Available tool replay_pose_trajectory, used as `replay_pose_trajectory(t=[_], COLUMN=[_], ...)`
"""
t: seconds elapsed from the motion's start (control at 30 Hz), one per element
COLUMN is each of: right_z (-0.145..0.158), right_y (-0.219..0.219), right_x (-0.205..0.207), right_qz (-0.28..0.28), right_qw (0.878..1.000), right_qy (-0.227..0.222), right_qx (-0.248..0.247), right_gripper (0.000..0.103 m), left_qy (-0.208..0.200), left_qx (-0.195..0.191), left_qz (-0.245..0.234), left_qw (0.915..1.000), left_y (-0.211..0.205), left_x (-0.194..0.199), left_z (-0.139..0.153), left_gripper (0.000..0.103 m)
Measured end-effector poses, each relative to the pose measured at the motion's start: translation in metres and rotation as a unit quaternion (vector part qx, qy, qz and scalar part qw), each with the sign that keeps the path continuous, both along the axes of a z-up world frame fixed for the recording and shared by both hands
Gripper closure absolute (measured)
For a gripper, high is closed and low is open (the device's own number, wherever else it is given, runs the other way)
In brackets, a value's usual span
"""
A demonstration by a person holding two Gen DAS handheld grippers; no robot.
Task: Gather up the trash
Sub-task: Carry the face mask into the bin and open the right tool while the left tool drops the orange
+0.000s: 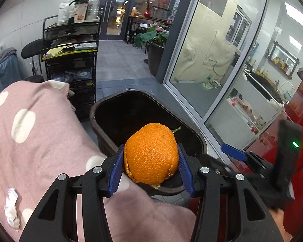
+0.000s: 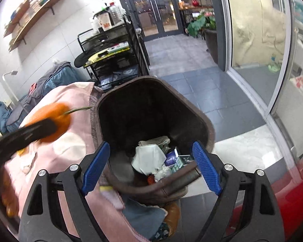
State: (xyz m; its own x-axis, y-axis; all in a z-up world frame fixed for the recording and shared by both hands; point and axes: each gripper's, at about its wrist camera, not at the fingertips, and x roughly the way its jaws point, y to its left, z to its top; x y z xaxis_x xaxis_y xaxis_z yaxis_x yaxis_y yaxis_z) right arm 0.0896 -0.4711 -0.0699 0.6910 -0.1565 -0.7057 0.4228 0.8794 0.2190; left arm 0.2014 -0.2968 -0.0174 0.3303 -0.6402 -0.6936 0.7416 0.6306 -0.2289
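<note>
My left gripper (image 1: 151, 157) is shut on an orange peel (image 1: 151, 153), a near-whole hollow peel with a green stem, held just above the near rim of the dark brown trash bin (image 1: 103, 109). In the right wrist view the peel (image 2: 54, 119) and the left gripper (image 2: 50, 127) show blurred at the left, over the pink cloth. My right gripper (image 2: 151, 165) is open and empty, above the bin (image 2: 210, 133). Crumpled paper and packaging (image 2: 151, 159) lie in the bin's bottom. A crumpled white wrapper (image 1: 11, 207) lies on the pink cloth.
A pink polka-dot cloth (image 1: 30, 133) covers the surface left of the bin. A black shelf cart with bottles (image 1: 74, 56) stands behind. Glass doors (image 1: 202, 60) run along the right; a red object (image 2: 293, 191) sits at the lower right. Grey tiled floor (image 1: 121, 60) lies beyond.
</note>
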Motion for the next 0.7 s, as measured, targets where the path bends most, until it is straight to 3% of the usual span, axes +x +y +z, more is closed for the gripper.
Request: replay_pose_trajectory(t=[0.23, 0.5, 0.63, 0.7], right_z=[0.019, 0.028, 0.028, 0.028], right_y=[0.014, 0.021, 0.023, 0.024], right_x=[-0.04, -0.057, -0.061, -0.063], right_qz=[-0.014, -0.01, -0.009, -0.01], right_qw=[0.999, 0.999, 0.999, 0.999], right_qy=[-0.021, -0.023, -0.022, -0.019], right_qx=[-0.034, -0.04, -0.038, -0.039], right_gripper=[0.017, 0.016, 0.015, 0.012], left_qy=[0.014, 0.039, 0.02, 0.001], left_qx=[0.023, 0.049, 0.051, 0.052], left_qz=[-0.027, -0.037, -0.036, -0.036], left_qw=[0.9993, 0.9974, 0.9978, 0.998], left_y=[-0.038, -0.06, -0.063, -0.064], left_x=[0.008, 0.014, 0.011, 0.006], left_z=[-0.009, -0.022, -0.019, -0.014], left_gripper=[0.054, 0.054, 0.041, 0.027])
